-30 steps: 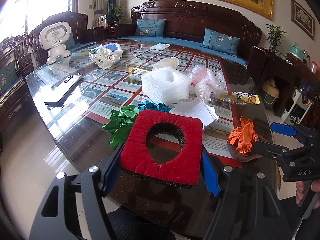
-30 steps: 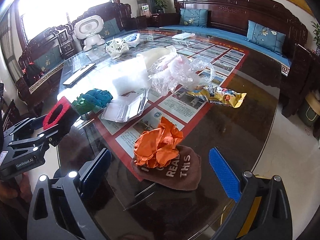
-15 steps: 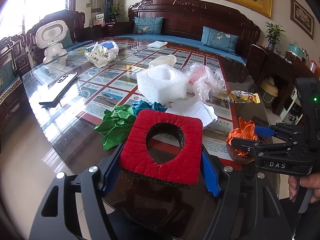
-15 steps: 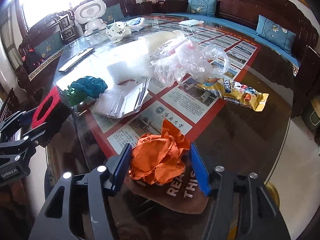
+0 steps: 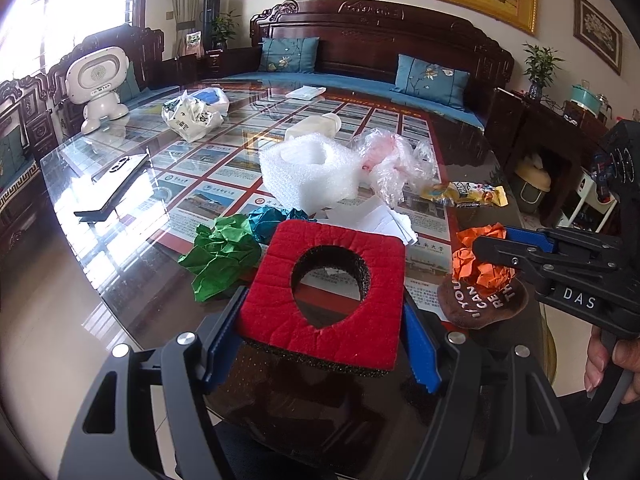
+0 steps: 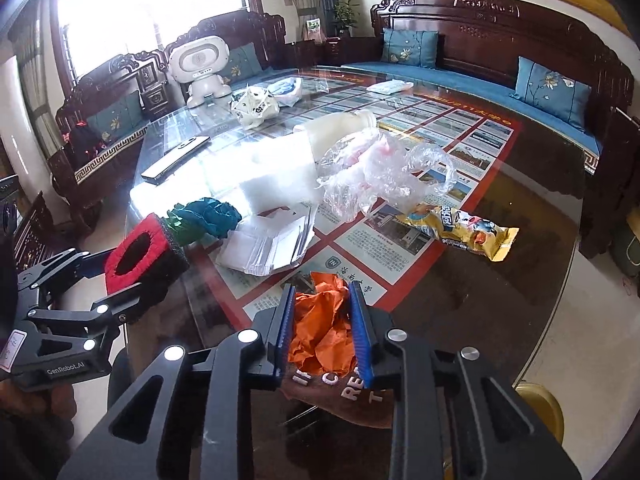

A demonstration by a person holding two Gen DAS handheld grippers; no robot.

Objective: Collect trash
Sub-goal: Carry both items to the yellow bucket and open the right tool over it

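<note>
The crumpled paper ball (image 6: 324, 330) is sitting on a coaster (image 6: 340, 396) at the worktop's (image 6: 500, 312) near edge. Behind it a snack wrapper (image 6: 460, 232) is lying to the right, a stack of plastic sleeves (image 6: 268, 246) to the left, and a bubble-wrap roll (image 5: 308, 172) farther back.

blown-out window (image 6: 132, 12) glare on glass table (image 5: 120, 184), fisheye-warped edges

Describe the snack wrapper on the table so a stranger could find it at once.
Start at the glass-topped table before the dark carved sofa. Past the crumpled clear plastic bag, toward the sofa-side edge, lies the yellow snack wrapper. It is the only long, flat, printed foil piece; its neighbours are crumpled paper or clear plastic.
</note>
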